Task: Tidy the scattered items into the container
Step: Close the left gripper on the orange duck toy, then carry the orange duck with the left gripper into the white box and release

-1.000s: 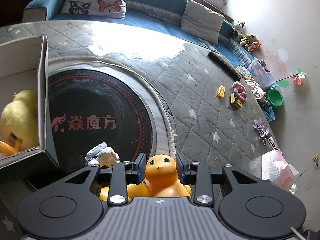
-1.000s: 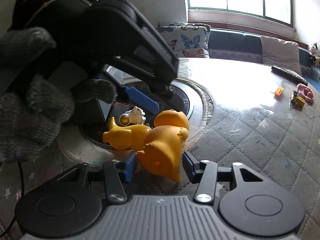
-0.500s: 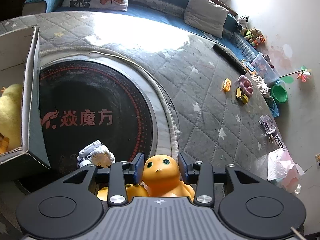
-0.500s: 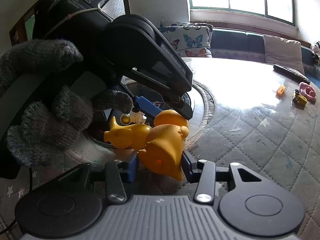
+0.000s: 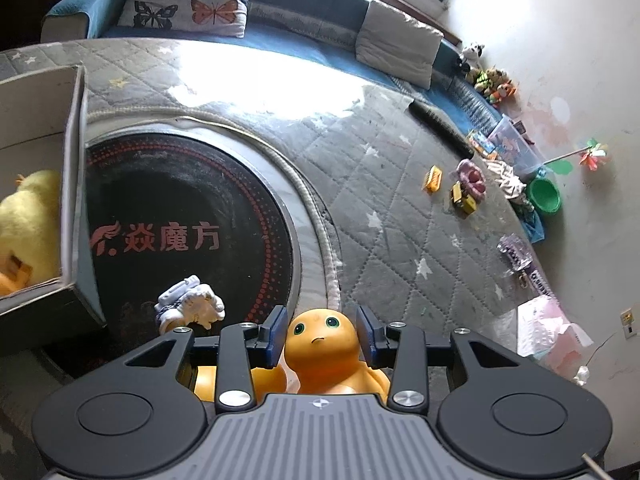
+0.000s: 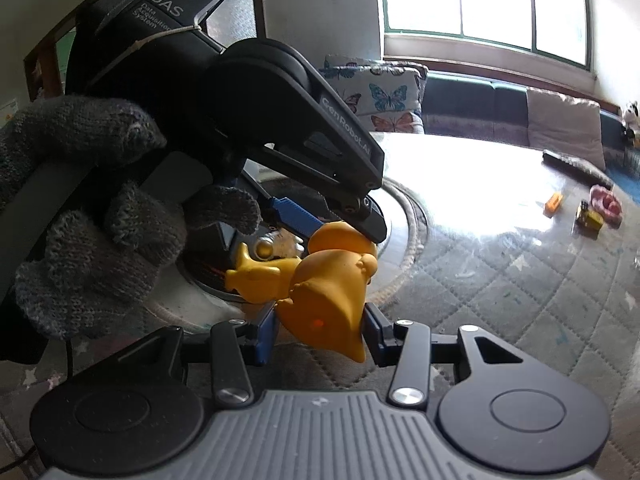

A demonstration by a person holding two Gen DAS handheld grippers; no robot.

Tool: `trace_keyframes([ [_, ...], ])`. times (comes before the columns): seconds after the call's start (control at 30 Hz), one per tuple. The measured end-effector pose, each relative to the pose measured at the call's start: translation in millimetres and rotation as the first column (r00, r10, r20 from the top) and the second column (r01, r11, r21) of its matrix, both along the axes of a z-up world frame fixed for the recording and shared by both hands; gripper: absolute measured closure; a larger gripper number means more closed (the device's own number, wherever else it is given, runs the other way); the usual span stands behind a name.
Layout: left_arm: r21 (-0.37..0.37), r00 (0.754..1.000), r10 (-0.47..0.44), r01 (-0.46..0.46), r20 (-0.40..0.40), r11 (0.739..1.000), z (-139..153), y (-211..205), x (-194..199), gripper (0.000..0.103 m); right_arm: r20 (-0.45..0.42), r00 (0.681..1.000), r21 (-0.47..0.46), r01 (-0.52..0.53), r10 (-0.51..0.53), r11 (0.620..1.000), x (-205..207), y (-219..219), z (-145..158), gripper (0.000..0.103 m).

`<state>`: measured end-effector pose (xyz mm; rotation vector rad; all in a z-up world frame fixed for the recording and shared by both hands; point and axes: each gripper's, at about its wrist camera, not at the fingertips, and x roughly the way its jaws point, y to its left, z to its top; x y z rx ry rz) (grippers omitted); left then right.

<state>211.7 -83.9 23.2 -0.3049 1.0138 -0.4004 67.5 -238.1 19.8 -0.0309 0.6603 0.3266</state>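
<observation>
1. The quilted grey mat (image 5: pixel 400 184) with white stars fills most of the left wrist view. A black round disc (image 5: pixel 180 200) with red lettering is set into it at 9 o'clock.
2. A cardboard box (image 5: pixel 72 184) stands at the 9 o'clock edge of that view, partly over the disc, with a yellow plush duck (image 5: pixel 28 220) inside.
3. The orange rubber toy (image 5: pixel 320 344) sits at 6 o'clock in the left wrist view, on the mat at the disc's rim and outside the box.
4. The left gripper (image 5: pixel 320 334) has a blue pad at each side of the toy's head; I cannot tell whether they press it.
5. The right gripper (image 6: pixel 320 334) is clamped on the toy's pointed lower end, pads touching both sides.
6. A small white figure (image 5: pixel 192 306) lies on the disc at 7 o'clock, just beside the toy.
7. Small yellow toys (image 5: pixel 434 178) lie well apart at 3 o'clock.
</observation>
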Motion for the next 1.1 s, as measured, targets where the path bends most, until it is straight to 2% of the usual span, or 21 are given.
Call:
trace_keyframes([
  [0.23,-0.01,0.995,0.062,-0.061,0.076,0.998,31,30,-17,0.062,0.068,0.995,-0.025,-0.066,0.067,0.998,-5,21,22,0.058],
  [0.5,-0.021,0.969,0.191,-0.19,0.157,0.982,58,92,-23,0.062,0.135,0.97,-0.046,-0.196,0.201,0.979,12,69,44,0.058],
  [0.73,-0.055,0.93,0.327,-0.322,0.167,0.945,62,161,-18,0.062,0.155,0.931,-0.081,-0.32,0.329,0.944,41,127,51,0.058],
  [0.93,-0.086,0.895,0.426,-0.418,0.136,0.905,53,217,-8,0.062,0.142,0.896,-0.101,-0.41,0.421,0.906,69,173,48,0.058],
  [1.1,-0.103,0.87,0.482,-0.472,0.108,0.875,42,252,1,0.062,0.116,0.88,-0.1,-0.452,0.461,0.887,92,205,38,0.058],
])
